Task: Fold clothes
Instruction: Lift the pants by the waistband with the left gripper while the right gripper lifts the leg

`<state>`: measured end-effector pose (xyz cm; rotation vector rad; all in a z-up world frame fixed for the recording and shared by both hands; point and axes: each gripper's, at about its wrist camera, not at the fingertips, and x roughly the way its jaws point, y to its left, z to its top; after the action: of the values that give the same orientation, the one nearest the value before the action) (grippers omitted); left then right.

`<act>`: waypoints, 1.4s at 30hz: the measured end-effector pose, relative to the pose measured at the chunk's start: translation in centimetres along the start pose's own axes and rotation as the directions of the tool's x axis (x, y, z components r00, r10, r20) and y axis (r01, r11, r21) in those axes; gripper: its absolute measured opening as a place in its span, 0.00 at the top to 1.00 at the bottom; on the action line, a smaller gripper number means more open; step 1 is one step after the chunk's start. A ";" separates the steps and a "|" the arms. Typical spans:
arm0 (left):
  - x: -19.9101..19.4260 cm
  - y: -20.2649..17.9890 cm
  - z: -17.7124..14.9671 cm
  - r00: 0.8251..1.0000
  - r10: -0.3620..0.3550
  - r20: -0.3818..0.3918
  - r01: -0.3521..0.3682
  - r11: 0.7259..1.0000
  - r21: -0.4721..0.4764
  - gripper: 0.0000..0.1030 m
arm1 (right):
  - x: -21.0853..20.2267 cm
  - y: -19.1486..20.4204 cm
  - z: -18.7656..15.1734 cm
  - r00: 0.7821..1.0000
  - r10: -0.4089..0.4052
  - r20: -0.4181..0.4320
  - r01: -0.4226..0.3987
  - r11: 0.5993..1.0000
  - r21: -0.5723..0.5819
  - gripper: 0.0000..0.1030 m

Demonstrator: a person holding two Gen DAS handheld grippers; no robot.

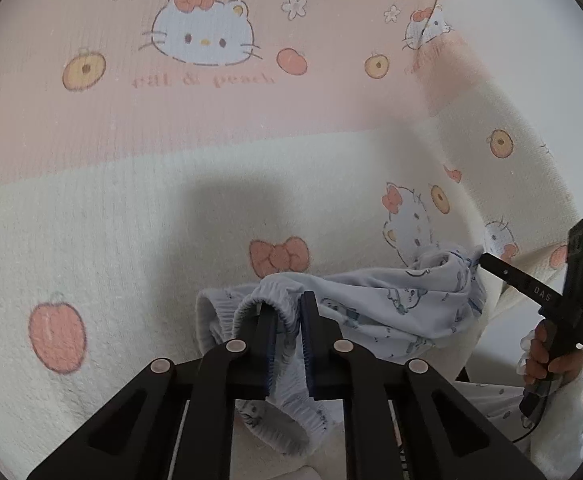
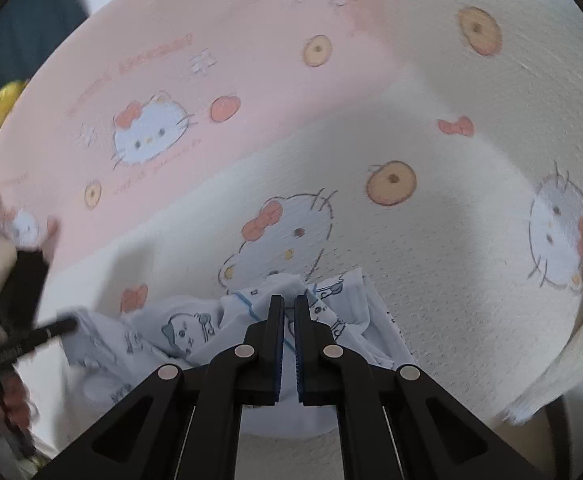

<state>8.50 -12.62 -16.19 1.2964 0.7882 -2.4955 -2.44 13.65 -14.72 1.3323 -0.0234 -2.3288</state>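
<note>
- Left gripper (image 1: 287, 308): jaws narrow, pinched on the elastic waistband of the pale blue printed garment (image 1: 383, 304).
- Right gripper (image 2: 289, 312): jaws nearly together, clamped on a bunched part of the same garment.
- Garment lies crumpled on the pink-and-cream cartoon blanket (image 1: 131, 200), strung between both grippers.
- Judgement: lift both grips evenly and draw them apart so the cloth spreads flat before creasing; uneven pull risks twisting.
- Fabric: thin, soft, small blue figures, gathered elastic edge.

garment (image 1: 391, 300): thin smooth cloth | blanket (image 1: 131, 220): nubby matt fleece
</note>
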 end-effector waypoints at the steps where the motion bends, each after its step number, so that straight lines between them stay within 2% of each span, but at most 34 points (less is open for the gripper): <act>1: 0.0 0.1 0.1 1.000 0.009 0.006 -0.009 1.000 0.006 0.91 | -0.2 0.4 0.0 1.000 -0.023 0.014 0.023 0.999 -0.033 0.97; 3: 0.2 0.1 0.5 1.000 0.029 0.010 -0.029 1.000 0.013 0.91 | -0.4 0.8 0.0 0.999 -0.039 0.026 0.041 0.996 -0.076 0.90; 5: 0.2 0.4 0.8 0.999 0.036 0.010 -0.036 0.999 0.009 0.92 | -0.1 0.6 -0.1 0.999 -0.034 0.014 0.034 0.997 -0.070 0.66; 7: 0.2 0.6 1.1 0.999 0.038 0.012 -0.038 0.999 0.002 0.92 | 0.2 0.5 -0.1 0.999 -0.036 0.000 0.036 0.997 -0.063 0.60; 15: -0.2 1.3 1.8 0.999 0.043 0.019 -0.043 0.999 -0.013 0.92 | 1.2 0.7 0.2 0.999 0.004 -0.038 -0.006 0.999 -0.039 0.60; 18: -0.2 1.5 1.9 0.999 0.041 0.015 -0.040 0.999 -0.012 0.92 | 1.8 0.9 -0.1 0.998 -0.006 -0.070 0.004 0.999 -0.032 0.61; 19: -0.2 1.5 1.8 0.999 0.043 0.014 -0.043 0.999 -0.009 0.92 | 1.8 1.0 -0.2 0.997 -0.007 -0.071 0.005 0.999 -0.036 0.66; 20: -0.2 1.4 1.8 0.999 0.044 0.014 -0.044 0.999 -0.005 0.92 | 1.7 1.2 -0.3 0.997 -0.008 -0.071 0.006 0.999 -0.040 0.74; 23: -0.2 1.3 1.8 0.999 0.043 0.017 -0.043 0.999 -0.006 0.92 | 1.6 1.2 -0.4 0.997 -0.011 -0.072 0.009 0.999 -0.035 0.87; 26: -0.3 1.4 1.9 0.999 0.040 0.020 -0.040 0.999 -0.012 0.92 | 1.6 1.4 -0.3 0.997 -0.034 -0.075 0.031 0.999 -0.043 0.90; 31: -1.2 1.0 2.3 0.999 0.031 0.041 -0.032 0.999 0.007 0.92 | 0.3 1.2 0.4 0.998 -0.045 -0.038 0.045 0.999 -0.004 0.91; 34: -2.1 0.9 3.1 0.998 0.024 0.060 -0.025 1.000 0.014 0.92 | -0.9 1.0 1.1 0.999 -0.046 0.012 0.045 0.999 0.021 0.91; 42: -3.9 1.2 5.1 0.995 -0.018 0.102 0.018 1.000 0.000 0.92 | -2.2 0.5 4.1 0.996 -0.025 0.091 0.016 0.995 0.096 0.92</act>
<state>7.80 -16.57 -11.06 1.1553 0.7809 -2.5516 -4.71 13.16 -10.62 1.2741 -0.1524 -2.4324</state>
